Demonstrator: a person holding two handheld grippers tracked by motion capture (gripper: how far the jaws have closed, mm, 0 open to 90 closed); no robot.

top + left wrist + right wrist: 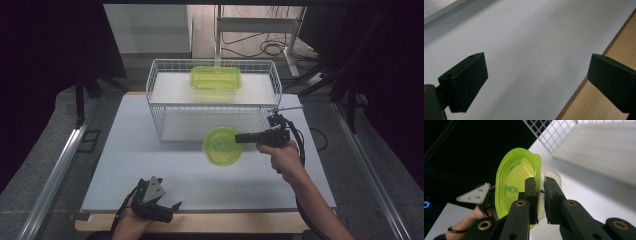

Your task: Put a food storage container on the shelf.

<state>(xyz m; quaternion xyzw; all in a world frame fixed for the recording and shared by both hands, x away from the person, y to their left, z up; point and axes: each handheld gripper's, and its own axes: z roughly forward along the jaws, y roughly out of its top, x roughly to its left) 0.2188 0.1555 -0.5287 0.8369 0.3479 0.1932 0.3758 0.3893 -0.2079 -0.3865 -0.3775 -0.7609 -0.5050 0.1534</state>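
A round lime-green plastic bowl (223, 145) hangs in the air in front of the wire basket, held by its rim. My right gripper (239, 138) is shut on that rim, reaching in from the right. In the right gripper view the bowl (511, 182) is tilted on edge, and the right gripper (540, 202) pinches its rim between both pads. A rectangular lime-green container (215, 78) sits on the upper shelf of the basket. My left gripper (167, 212) rests at the table's front edge, jaws wide apart. In its own view the left gripper (536, 82) has only bare table between the jaws.
The white wire basket (213, 102) with two shelf levels stands at the back of the white tabletop (150, 165). A wooden strip (225, 222) runs along the front edge. Metal rails flank the table on the floor, and cables lie behind the basket.
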